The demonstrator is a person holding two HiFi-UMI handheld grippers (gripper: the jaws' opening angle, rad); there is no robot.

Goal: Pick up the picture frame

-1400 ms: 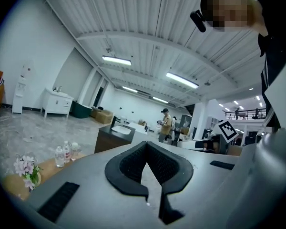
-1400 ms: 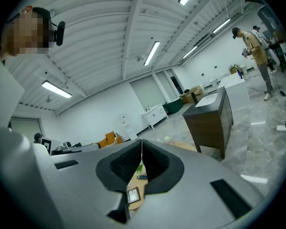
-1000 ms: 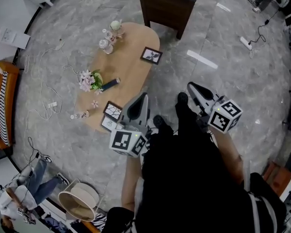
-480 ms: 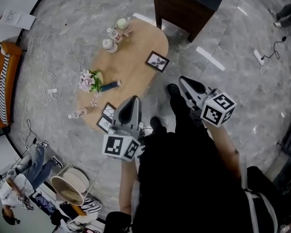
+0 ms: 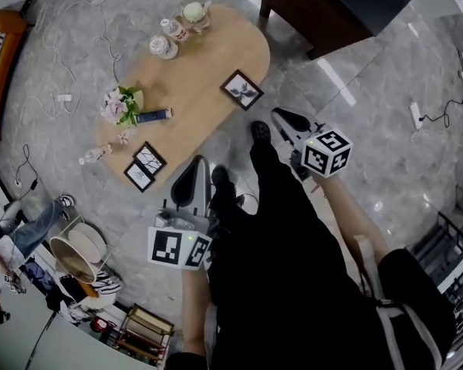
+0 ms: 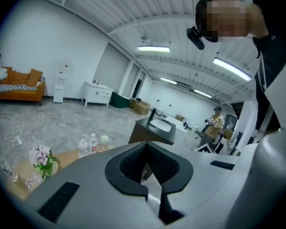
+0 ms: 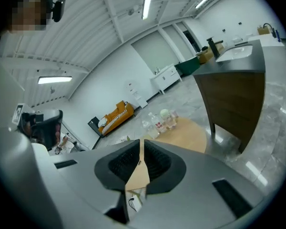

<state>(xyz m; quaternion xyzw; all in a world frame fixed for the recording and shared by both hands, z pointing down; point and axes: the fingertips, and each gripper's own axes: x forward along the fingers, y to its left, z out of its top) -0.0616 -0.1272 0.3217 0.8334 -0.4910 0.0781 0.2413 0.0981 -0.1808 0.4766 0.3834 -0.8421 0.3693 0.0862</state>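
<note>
A dark picture frame (image 5: 241,89) lies flat near the right edge of the oval wooden table (image 5: 208,60). Two more small frames (image 5: 144,166) lie side by side at the table's near end. My right gripper (image 5: 279,116) hangs over the floor just below and to the right of the single frame, shut and holding nothing. My left gripper (image 5: 200,163) is to the right of the pair of frames, off the table's edge, and is also shut and holds nothing. The table top shows through the closed jaws in the right gripper view (image 7: 141,144). The left gripper view (image 6: 146,147) looks across the room.
On the table are pink flowers (image 5: 121,104), a dark blue tube (image 5: 152,116) and several bottles (image 5: 163,46). A dark cabinet (image 5: 324,10) stands behind the table. Cables (image 5: 69,91) trail on the floor to the left. A seated person (image 5: 11,245) and a round basket (image 5: 79,257) are at the lower left.
The person has stepped along the table and the view has swung. My right gripper has come down closer to the single frame. My left gripper has drifted lower left.
</note>
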